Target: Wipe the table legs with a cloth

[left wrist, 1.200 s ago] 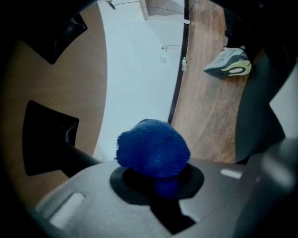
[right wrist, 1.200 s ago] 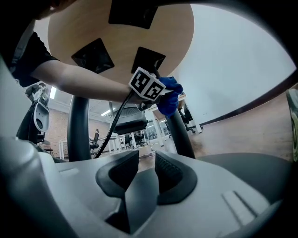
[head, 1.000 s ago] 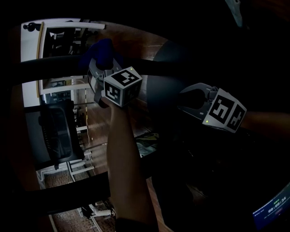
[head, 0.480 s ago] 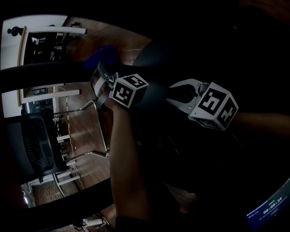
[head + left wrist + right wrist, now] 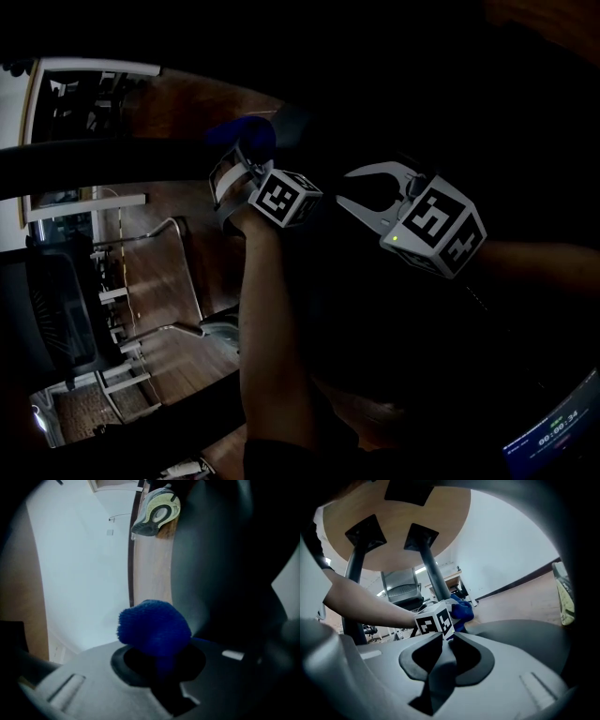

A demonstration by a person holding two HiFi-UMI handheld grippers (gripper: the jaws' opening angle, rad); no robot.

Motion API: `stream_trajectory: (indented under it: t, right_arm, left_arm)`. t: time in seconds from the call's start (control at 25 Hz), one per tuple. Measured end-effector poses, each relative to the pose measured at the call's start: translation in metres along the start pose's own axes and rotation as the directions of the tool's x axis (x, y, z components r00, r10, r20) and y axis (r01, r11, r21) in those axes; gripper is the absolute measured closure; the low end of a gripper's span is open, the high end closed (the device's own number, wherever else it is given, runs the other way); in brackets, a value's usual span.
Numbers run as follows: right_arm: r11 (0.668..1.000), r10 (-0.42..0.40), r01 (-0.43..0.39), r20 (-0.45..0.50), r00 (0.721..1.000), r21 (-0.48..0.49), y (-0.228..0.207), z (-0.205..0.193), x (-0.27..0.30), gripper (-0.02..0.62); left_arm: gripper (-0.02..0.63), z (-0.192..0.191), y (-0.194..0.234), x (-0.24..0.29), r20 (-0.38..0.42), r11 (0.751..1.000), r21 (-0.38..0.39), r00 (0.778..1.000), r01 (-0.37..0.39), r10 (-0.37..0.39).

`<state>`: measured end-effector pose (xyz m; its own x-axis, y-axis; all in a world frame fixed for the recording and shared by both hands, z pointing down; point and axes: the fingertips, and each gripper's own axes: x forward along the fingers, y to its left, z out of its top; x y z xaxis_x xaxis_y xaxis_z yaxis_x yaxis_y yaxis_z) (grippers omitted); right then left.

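Our left gripper is clamped on the blue cloth, which bulges past its tips; the dark head view barely shows it. From the right gripper view, the cloth sits by a black table leg, whether touching we cannot tell. At three o'clock, our right gripper has just been closing and shows a narrow, empty gap.

Looks like office or meeting room. Black mesh swivel chair in background. Round wooden table on black legs, bolted by square plates. Wood-plank floor, plain white wall, dark baseboard. Lit screen with timer at edge of head view.
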<state>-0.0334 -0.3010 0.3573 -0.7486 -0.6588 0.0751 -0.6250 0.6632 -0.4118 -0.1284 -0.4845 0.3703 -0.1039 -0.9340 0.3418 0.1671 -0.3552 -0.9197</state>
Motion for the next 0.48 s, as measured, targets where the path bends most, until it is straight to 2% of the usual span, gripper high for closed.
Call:
stream_trajectory:
  t: [0.16,0.28,0.36,0.48]
  right_arm:
    - [0.995,-0.09,0.092,-0.043,0.995,0.048,-0.013,-0.017,-0.003,0.534]
    - [0.994,-0.084,0.088,-0.051,0.995,0.068,-0.014,-0.022,-0.001,0.543]
    - [0.996,-0.062,0.065,-0.048,0.997,0.065,-0.011,-0.018,0.001,0.543]
    - [0.997,-0.039,0.043,-0.062,0.997,0.06,-0.006,-0.017,0.004,0.543]
  left_arm:
    - [0.54,-0.002,-0.038,0.007,-0.033,0.989,0.011,0.988,0.148,-0.148]
    - [0.539,-0.004,-0.055,0.004,-0.056,0.969,0.135,0.978,0.208,-0.203]
    - [0.537,-0.005,-0.051,-0.005,-0.046,0.948,0.231,0.976,0.217,-0.212]
    - [0.537,-0.014,-0.01,-0.027,-0.007,0.944,0.291,0.987,0.154,-0.159]
